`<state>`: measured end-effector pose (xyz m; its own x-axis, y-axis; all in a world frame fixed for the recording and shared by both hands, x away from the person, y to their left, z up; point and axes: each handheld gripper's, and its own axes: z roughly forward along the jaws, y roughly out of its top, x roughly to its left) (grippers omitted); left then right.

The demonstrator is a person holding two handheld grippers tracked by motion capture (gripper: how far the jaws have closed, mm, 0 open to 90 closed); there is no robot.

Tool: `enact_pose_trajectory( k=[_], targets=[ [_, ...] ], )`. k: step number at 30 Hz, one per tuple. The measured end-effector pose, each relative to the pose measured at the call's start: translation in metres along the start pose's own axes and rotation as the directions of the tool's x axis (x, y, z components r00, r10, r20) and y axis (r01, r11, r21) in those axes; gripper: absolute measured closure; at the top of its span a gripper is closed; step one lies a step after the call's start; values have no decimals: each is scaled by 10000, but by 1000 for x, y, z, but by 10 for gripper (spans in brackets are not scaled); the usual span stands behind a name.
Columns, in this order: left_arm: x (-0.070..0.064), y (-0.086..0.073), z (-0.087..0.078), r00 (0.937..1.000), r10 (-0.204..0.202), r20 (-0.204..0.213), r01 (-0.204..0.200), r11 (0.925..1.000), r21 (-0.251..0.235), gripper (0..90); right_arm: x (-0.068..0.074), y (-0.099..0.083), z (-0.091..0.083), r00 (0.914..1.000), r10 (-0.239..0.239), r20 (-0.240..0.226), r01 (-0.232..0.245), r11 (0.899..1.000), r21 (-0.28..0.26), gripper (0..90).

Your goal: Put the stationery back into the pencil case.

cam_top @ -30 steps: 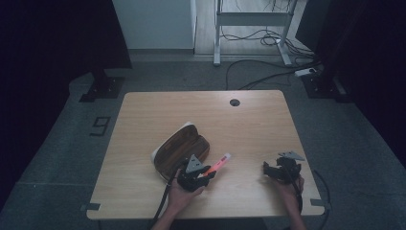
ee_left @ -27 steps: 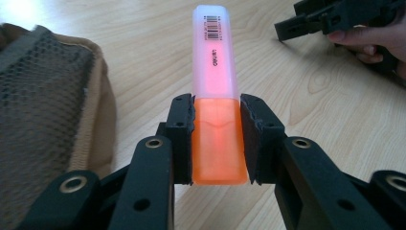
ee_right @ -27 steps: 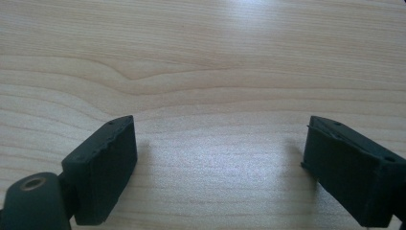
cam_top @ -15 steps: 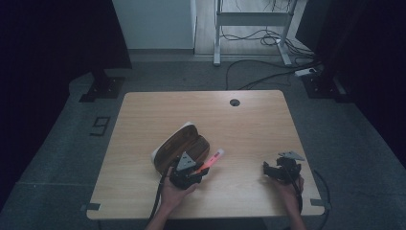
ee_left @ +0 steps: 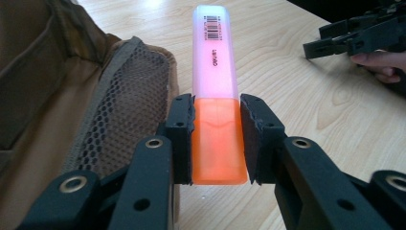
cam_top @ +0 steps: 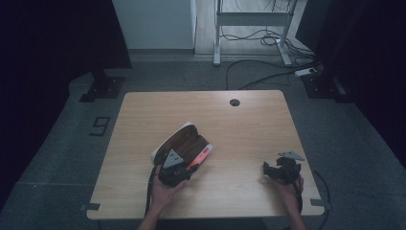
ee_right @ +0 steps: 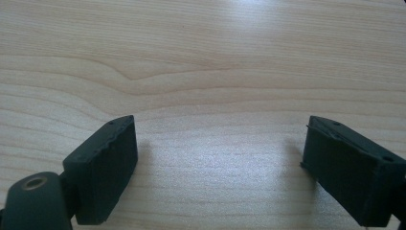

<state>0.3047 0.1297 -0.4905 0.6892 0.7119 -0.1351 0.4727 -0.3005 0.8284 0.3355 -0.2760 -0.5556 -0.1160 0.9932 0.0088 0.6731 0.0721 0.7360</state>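
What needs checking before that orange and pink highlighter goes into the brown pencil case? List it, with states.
1. Grip: left gripper pads clamp the orange cap of the orange and pink highlighter: ok.
2. Brown fabric pencil case lies open, mesh pocket exposed: ok.
3. Highlighter over the opening: not ok, it is beside the case edge.
4. Right gripper open, apart on the wooden table: ok.
5. Room inside the case: cannot tell.
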Motion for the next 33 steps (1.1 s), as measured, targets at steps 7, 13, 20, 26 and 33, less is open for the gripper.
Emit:
enact_pose_trajectory(
  k=[7, 13, 20, 26, 33],
  targets=[
    [5, 0, -3, 9999, -118, -114, 118, 9999, -56, 675, 0, 0, 0, 10000, -5, -9, 5, 10000, -2, 116],
    [16, 0, -11, 9990, -341, -303, 334, 9992, -227, 675, 0, 0, 0, 10000, -16, -20, 16, 10000, -18, 122],
    [25, 0, -15, 9976, -499, -474, 488, 9985, -248, 675, 0, 0, 0, 10000, -18, -21, 18, 10000, -19, 122],
    [32, -1, -18, 9963, -636, -586, 619, 9976, -306, 675, 0, 0, 0, 10000, -18, -22, 18, 10000, -18, 122],
    [40, -3, -21, 9944, -778, -717, 763, 9968, -238, 675, 0, 0, 0, 10000, -17, -21, 17, 10000, -19, 122]
  ],
)
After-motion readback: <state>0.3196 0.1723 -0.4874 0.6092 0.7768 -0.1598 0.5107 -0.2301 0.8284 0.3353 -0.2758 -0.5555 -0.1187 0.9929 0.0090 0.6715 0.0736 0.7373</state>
